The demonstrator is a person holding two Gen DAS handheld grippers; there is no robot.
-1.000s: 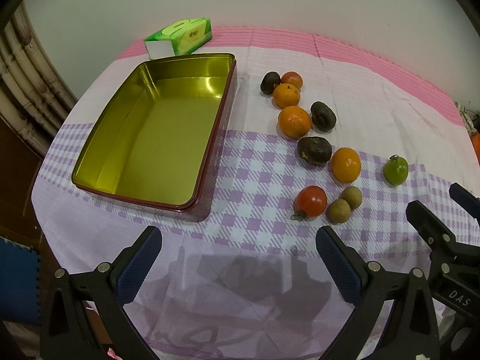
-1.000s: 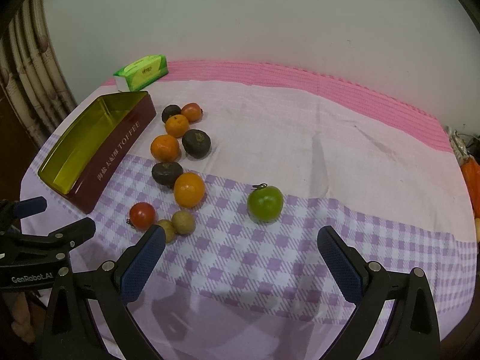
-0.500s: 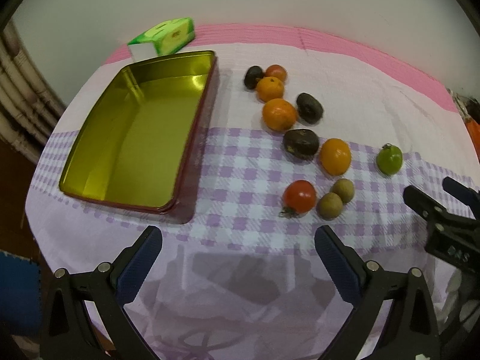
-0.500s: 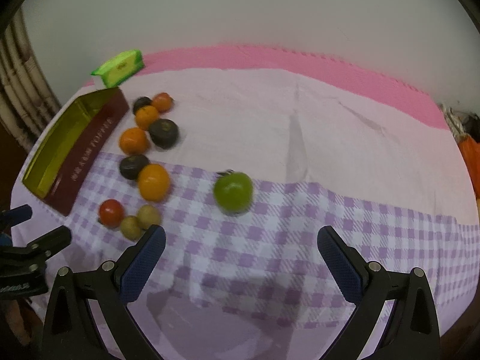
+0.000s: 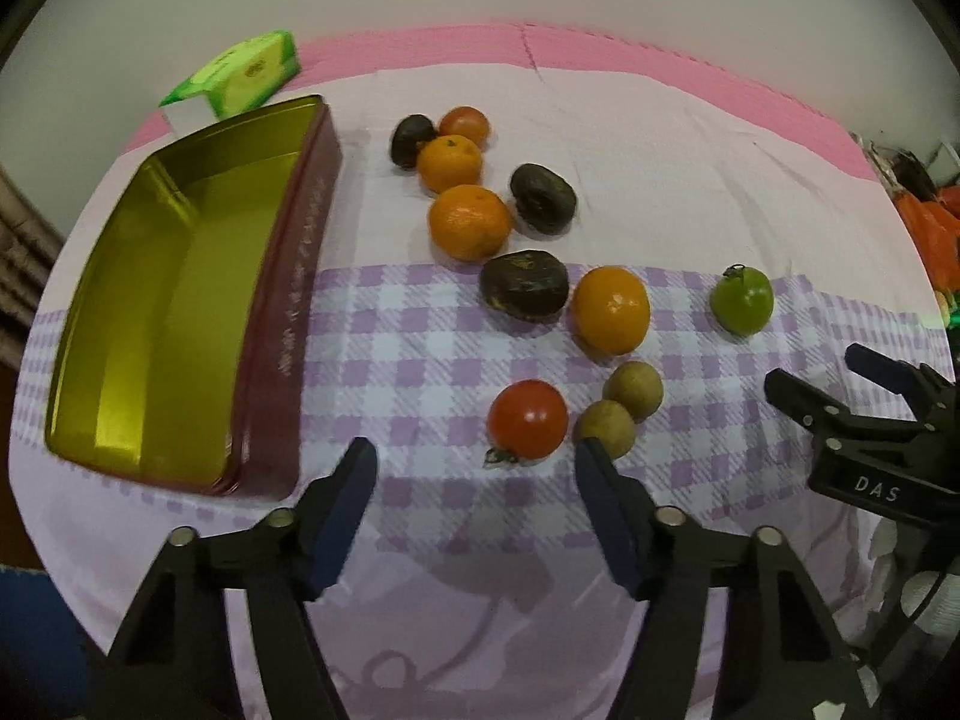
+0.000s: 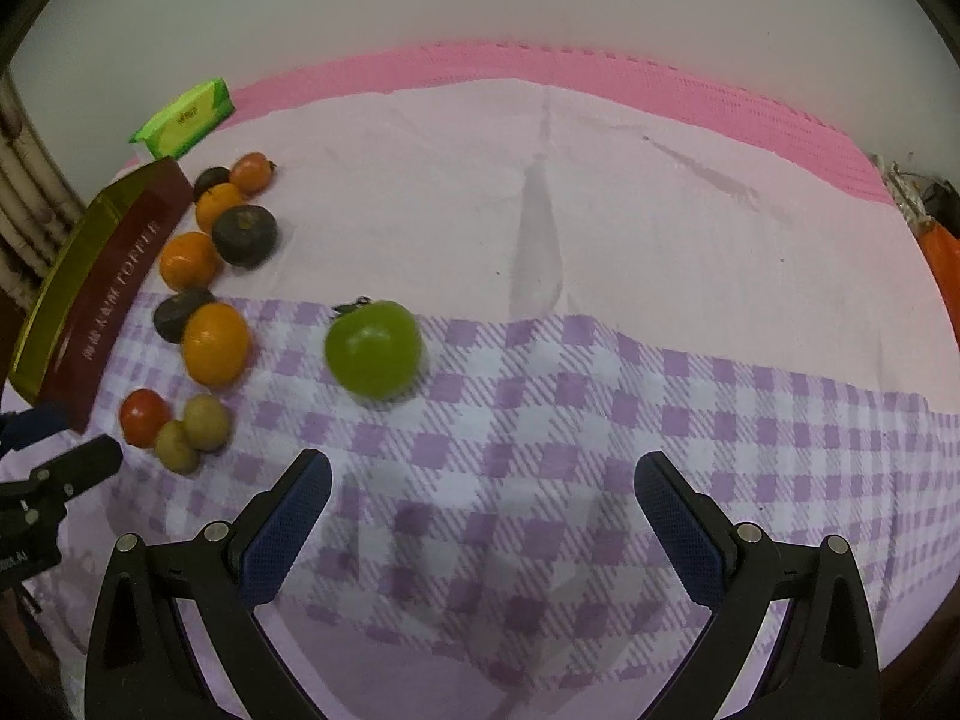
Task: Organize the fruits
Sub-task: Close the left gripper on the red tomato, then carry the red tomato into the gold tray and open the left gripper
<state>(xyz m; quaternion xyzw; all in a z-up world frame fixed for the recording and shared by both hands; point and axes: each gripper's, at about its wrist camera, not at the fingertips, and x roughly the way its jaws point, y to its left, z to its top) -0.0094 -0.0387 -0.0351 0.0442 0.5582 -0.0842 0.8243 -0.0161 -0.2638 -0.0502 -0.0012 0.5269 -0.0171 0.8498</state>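
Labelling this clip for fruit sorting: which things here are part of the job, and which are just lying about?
Part of the job:
gold tin
oranges
red tomatoes
green tomato
dark fruits
small brown fruits

Lying about:
green tissue pack
checked tablecloth

Mixed fruits [image 5: 528, 294] loose beside empty tin [image 5: 180, 300]

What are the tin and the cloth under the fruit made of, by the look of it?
Tin: looks like thin sheet metal, glossy gold lacquer inside with mirror-like reflections and a rolled rim; maroon printed outside with pale lettering.
Cloth: seems a soft woven or plastic-coated fabric, matte, with creases and fold lines, printed lilac checks and a pink border. Which of the two cannot be told.
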